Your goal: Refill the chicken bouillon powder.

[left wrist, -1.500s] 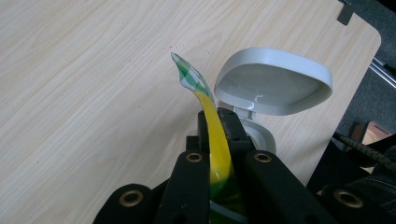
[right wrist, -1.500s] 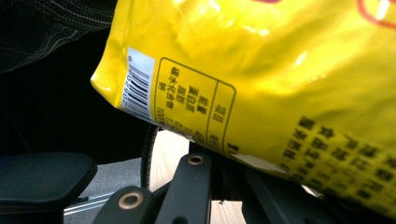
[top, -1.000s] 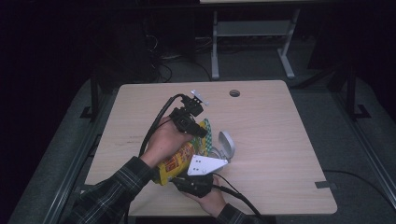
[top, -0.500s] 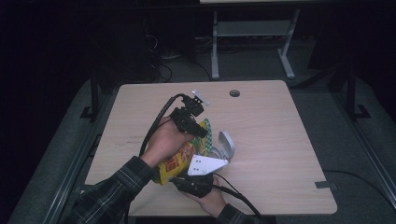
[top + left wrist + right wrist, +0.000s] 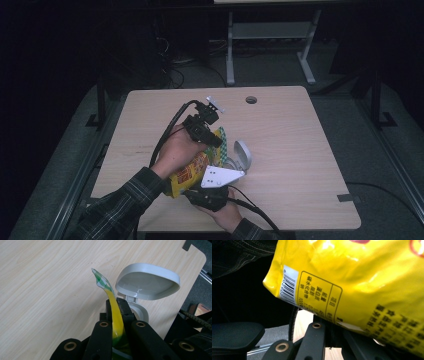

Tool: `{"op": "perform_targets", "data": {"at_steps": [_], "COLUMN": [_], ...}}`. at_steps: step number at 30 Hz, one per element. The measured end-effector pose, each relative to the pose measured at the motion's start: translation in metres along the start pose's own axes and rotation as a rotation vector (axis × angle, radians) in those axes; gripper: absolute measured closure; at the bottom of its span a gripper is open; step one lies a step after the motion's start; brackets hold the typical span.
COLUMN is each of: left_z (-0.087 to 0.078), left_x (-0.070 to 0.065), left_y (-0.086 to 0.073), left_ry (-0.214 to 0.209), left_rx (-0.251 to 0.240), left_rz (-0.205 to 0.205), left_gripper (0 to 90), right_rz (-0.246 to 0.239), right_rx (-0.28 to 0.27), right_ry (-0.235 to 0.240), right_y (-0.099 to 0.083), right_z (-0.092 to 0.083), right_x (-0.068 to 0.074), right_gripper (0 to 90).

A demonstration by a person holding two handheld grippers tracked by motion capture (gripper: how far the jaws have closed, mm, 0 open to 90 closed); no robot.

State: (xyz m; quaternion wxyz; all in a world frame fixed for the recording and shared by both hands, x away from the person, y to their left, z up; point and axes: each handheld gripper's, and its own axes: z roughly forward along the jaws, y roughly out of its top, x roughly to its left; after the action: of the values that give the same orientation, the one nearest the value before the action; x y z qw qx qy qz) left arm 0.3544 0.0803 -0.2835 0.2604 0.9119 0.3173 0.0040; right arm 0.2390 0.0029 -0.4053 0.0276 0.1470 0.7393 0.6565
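- The right gripper (image 5: 210, 186), nearest the person at about 6 o'clock on the table (image 5: 310, 165), is clenched on the lower edge of the yellow bag (image 5: 187, 172); in the right gripper view the bag's (image 5: 362, 285) printed back hangs just above the jaws, so this grip looks meant to anchor the bottom.
- The bag sits tilted between both grippers, near the table's middle, lifted off the wood instead of lying flat.
- The left gripper (image 5: 117, 312), farther off at about 12 o'clock from the right one, is clamped on the bag's top strip (image 5: 112, 305), which curls up past the jaws to a green tip. Holding 2 opposite ends probably keeps the bag taut for opening or pouring.
- Just beyond, at about 2 o'clock, the white container (image 5: 140, 311) stands with its lid (image 5: 147, 281) flipped up, likely ready to receive the contents.
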Motion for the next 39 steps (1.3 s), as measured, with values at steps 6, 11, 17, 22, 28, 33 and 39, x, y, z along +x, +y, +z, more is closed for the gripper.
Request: {"op": "perform_targets", "data": {"at_steps": [6, 11, 17, 22, 28, 33, 39], "left_z": [-0.0003, -0.0001, -0.0002, -0.0006, -0.001, -0.0013, -0.0014], "left_x": [-0.0009, -0.0015, -0.0022, -0.0026, -0.0032, -0.0033, -0.0038], "left_y": [0.0006, 0.0017, 0.0029, 0.0035, 0.0036, 0.0035, 0.004], "left_ry": [0.004, 0.007, 0.01, 0.009, 0.011, 0.013, 0.017], "left_rx": [0.0, 0.001, 0.004, 0.003, -0.001, -0.003, -0.003], "left_rz": [0.002, 0.003, 0.009, 0.009, 0.01, 0.013, 0.011], "left_gripper": [89.9, 89.9, 89.9, 89.9, 89.9, 89.9, 89.9], "right_rz": [-0.001, 0.004, 0.003, 0.005, 0.005, 0.003, 0.008], "right_rx": [0.0, -0.004, -0.007, -0.007, -0.008, -0.008, -0.008], "right_ry": [-0.002, -0.002, -0.003, -0.003, -0.005, -0.006, -0.005], "right_y": [0.0004, 0.0007, 0.0011, 0.0016, 0.0018, 0.0018, 0.0019], "right_z": [-0.0002, -0.0004, -0.0009, -0.0013, -0.0013, -0.0013, -0.0015], "right_x": [0.0001, 0.0001, -0.0003, -0.0002, -0.0002, -0.0002, -0.0001], "right_gripper": [90.0, 90.0, 90.0, 90.0, 90.0, 90.0, 90.0]}}
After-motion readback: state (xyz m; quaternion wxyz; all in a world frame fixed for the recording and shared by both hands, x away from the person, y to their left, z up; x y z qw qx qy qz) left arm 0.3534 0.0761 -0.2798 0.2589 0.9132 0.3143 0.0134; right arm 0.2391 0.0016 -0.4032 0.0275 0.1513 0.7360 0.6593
